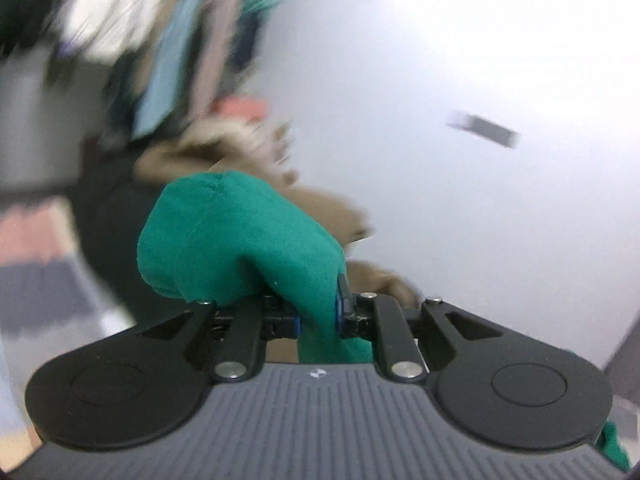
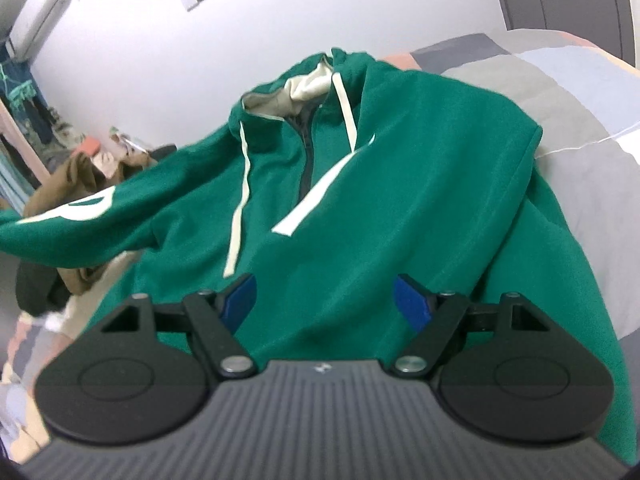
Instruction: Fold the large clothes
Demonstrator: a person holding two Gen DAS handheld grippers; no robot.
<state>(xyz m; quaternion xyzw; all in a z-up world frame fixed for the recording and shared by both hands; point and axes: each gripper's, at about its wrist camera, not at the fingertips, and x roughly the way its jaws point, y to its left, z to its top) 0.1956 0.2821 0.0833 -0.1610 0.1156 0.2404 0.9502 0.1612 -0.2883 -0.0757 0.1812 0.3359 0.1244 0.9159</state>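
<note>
Closest to us, our left gripper [image 1: 318, 316] is pinched tight on a bunched fold of the green hoodie [image 1: 240, 240], the cloth ballooning over the fingers and trailing down between them. In the right wrist view, our right gripper [image 2: 324, 304] has its blue pads [image 2: 410, 304] spread wide with nothing between them, poised just above the lower front of the hoodie [image 2: 380, 200].

Beyond the right gripper, the hoodie lies front-up across the bed [image 2: 580, 92], zip and cream drawstrings [image 2: 240, 196] showing, hood [image 2: 308, 84] at the far end. One sleeve [image 2: 80, 216], with white lettering, is lifted and stretched out to the side; we judge that this is the part our left gripper holds, though neither view shows the link outright.

So we reckon the folding has barely begun: the body is still spread flat, no crease is made, and the sleeve is not yet laid across the chest. The other sleeve and the lengthwise folds remain.

Further off sit a heap of brown clothes [image 2: 68, 184], hanging garments [image 1: 180, 40] and the white wall [image 2: 160, 60].
</note>
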